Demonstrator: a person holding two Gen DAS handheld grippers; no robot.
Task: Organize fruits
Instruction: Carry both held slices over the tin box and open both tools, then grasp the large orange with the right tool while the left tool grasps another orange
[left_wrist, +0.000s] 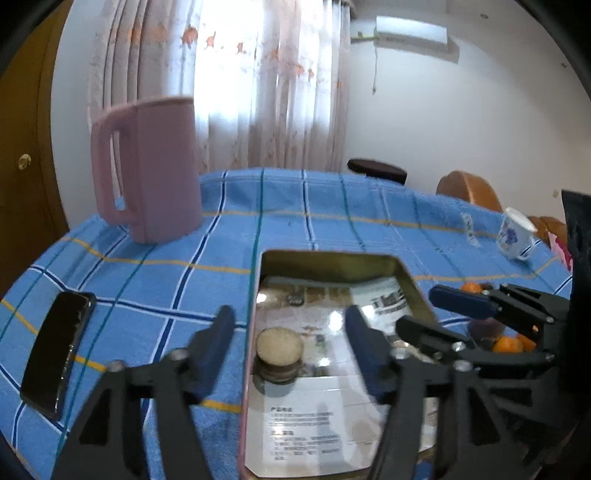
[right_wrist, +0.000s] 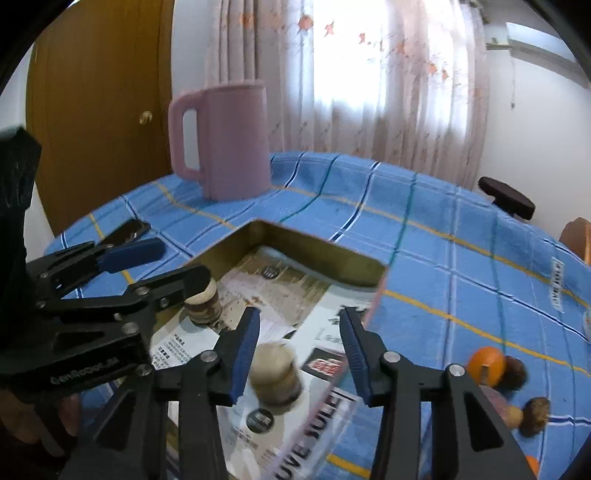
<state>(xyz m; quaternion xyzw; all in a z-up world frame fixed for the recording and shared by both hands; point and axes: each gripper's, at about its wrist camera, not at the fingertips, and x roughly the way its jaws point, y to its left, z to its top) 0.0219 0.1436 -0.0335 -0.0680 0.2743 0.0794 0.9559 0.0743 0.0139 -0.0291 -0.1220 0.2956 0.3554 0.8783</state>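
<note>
The left gripper (left_wrist: 291, 328) is hanging nearest the left wrist camera, jaws released and empty, straddling the near left rim of the tin (left_wrist: 406, 273). Inside, a stack of round brownish pieces (left_wrist: 279, 354) is sitting on printed paper. The right gripper (left_wrist: 421, 314) is reaching in from the right, also released; oranges (left_wrist: 511, 344) are lying behind it on the blue checked surface (left_wrist: 155, 280). A phone (left_wrist: 55, 350) and a pink jug (left_wrist: 151, 166) are standing off to the left.

In the right wrist view, the right gripper (right_wrist: 299, 345) is hovering empty above a second round stack (right_wrist: 275, 373) in the tin (right_wrist: 314, 245). An orange (right_wrist: 485, 363) and brown fruits (right_wrist: 533, 410) are waiting outside it to the right, so I judge most of the sorting is still left.
</note>
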